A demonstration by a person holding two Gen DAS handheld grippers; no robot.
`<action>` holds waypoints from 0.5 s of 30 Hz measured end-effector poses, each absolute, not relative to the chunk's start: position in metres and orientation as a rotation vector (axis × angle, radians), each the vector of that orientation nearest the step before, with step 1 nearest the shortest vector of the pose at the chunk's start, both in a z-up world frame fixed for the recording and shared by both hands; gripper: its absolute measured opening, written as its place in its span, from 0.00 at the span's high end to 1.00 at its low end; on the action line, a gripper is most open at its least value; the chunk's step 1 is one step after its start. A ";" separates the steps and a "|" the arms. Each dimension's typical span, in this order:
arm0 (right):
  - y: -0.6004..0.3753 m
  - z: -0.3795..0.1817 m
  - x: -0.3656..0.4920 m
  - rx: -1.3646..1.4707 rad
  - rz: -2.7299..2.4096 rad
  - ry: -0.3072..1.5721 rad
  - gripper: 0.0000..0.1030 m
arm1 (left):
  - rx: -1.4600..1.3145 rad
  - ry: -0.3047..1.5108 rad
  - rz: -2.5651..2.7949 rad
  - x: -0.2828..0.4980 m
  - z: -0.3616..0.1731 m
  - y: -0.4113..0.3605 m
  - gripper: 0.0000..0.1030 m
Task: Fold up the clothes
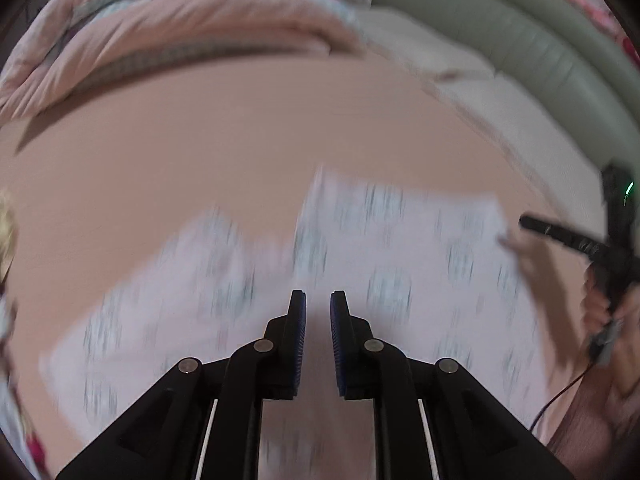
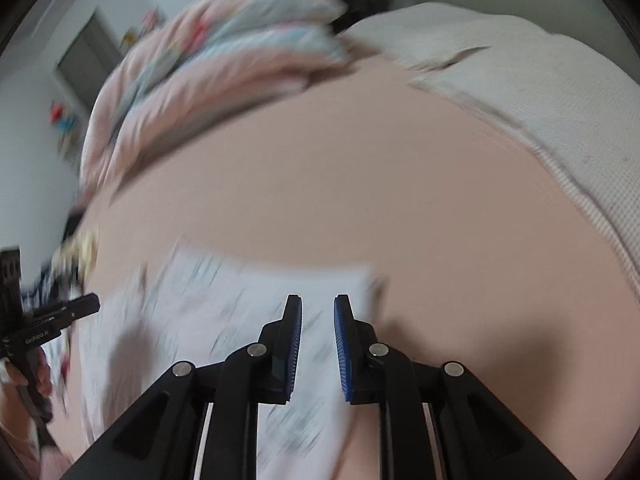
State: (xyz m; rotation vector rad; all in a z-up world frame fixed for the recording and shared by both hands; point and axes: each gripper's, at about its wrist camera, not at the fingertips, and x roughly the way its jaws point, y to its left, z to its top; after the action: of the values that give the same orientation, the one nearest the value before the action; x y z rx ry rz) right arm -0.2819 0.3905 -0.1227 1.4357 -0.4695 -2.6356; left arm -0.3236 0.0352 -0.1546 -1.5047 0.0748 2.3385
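White patterned garment (image 1: 384,264) lies motion-blurred beneath both parted, empty tongs (image 1: 318,312) (image 2: 317,316).

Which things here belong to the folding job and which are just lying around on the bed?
Part of the job:
- white patterned garment, spread on the pink sheet
- left gripper, open
- right gripper, open

Just lying about:
- bunched pink and grey quilt
- cream blanket
- grey padded headboard
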 end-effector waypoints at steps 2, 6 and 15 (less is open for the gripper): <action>0.353 -0.118 -0.262 1.446 -2.550 -0.417 0.85 | -1.542 0.055 2.296 -0.295 -0.165 0.036 0.90; 0.286 -0.124 -0.211 1.486 -2.412 -0.371 0.85 | -1.605 0.024 2.252 -0.243 -0.183 0.035 0.90; 0.237 -0.166 -0.133 1.603 -2.400 0.028 0.86 | -1.669 -0.065 2.371 -0.156 -0.203 0.008 0.90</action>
State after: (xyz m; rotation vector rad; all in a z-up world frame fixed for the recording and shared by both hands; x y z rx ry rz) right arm -0.1334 0.2367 -0.1656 1.6028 0.0279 -2.4004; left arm -0.1563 0.0083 -0.2027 -1.6692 -0.0654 2.3712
